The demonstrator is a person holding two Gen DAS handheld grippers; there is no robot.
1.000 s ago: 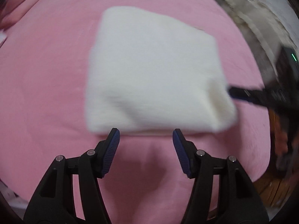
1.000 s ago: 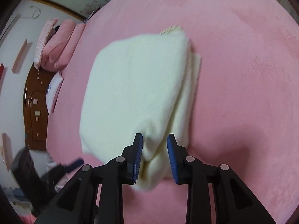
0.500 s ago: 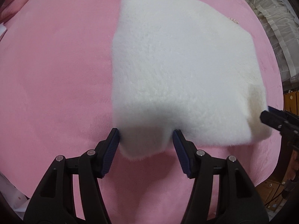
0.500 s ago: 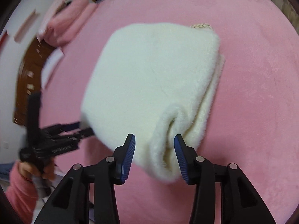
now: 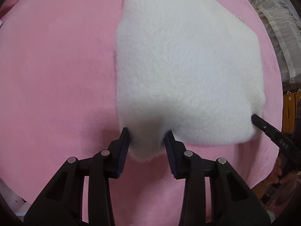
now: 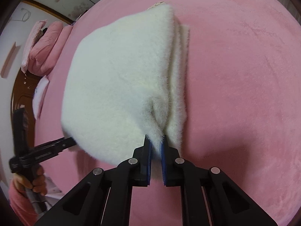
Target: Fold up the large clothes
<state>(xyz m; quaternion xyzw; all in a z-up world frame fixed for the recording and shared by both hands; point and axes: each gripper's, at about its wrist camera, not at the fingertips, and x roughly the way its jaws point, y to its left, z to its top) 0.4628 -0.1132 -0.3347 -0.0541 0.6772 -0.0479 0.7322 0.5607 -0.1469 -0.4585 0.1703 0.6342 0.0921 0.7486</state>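
Both grippers have closed in on the folded white garment (image 5: 188,66) on the pink bed (image 5: 56,66). Left gripper (image 5: 148,141) jaws are closing around its six-o'clock corner; right gripper (image 6: 156,146) jaws are closing, pinching its fluffy edge.

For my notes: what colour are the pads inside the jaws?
Blue pads, on black arms; clearest in the right wrist view.

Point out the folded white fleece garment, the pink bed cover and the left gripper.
folded white fleece garment (image 5: 188,66), left wrist view: middle of its fluffy top face.
pink bed cover (image 5: 56,66), left wrist view: bare stretch left of the garment.
left gripper (image 5: 147,141), left wrist view: midway between fingertips, closing on the garment's corner.
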